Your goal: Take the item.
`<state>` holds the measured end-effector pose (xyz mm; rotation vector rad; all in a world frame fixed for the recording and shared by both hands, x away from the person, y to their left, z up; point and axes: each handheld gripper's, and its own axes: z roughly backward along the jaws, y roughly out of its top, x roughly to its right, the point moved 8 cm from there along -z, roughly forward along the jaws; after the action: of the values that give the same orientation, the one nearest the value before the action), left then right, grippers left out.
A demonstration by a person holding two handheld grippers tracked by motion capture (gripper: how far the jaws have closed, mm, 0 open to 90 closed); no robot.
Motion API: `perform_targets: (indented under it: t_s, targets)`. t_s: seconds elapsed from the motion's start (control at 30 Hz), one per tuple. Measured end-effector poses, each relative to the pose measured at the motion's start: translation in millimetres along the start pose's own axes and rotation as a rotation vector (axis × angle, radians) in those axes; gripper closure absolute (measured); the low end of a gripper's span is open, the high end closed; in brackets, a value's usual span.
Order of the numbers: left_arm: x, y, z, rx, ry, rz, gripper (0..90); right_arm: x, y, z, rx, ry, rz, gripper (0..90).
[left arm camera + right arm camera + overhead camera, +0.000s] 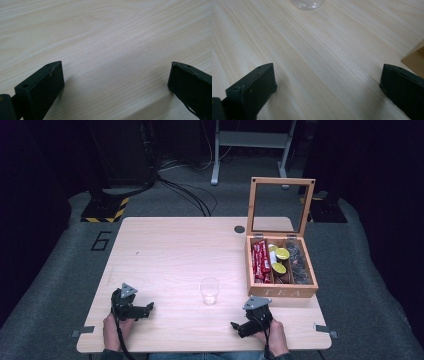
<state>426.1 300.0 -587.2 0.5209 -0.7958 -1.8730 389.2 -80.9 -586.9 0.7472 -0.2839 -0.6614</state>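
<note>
Nearest the person, both hands rest low at the worktop's point(165, 250) front edge. The left gripper point(149, 308) lies on the bare wood with its jaws wide apart and nothing between them, which reads as a resting pose. The right gripper point(236, 326) sits the same way, jaws spread and empty, angled toward the middle.

Just ahead, between the two, a clear plastic cup point(209, 291) stands upright and looks empty, within easy reach of either hand. To its right, the wooden tea box point(283, 291) has its glass-paned lid point(281, 206) propped upright, exposing red sachets point(260, 261), yellow-lidded pods point(281, 254) and clear wrapped pieces point(298, 262), presumably ready for picking.
</note>
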Motion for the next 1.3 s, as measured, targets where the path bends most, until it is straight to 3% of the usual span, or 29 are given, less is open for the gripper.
perform_targets:
  t_s: [0.33,0.5,0.8,1.3]
  targets:
    - [0.0,0.0,0.0,0.0,0.0,0.0,0.2,1.3,1.0,0.5,0.011,-0.025,0.005,0.0]
    - [-0.1,0.0,0.0,0.0,0.0,0.0,0.2,-2.4,1.4,4.9,0.003,0.002,0.004,0.0]
    - [-0.1,0.0,0.1,0.0,0.0,0.0,0.2,-9.9,12.9,26.5,0.028,0.053,-0.018,0.0]
    - [0.0,0.0,0.0,0.0,0.0,0.0,0.2,0.8,32.8,67.2,0.089,0.058,-0.044,0.0]
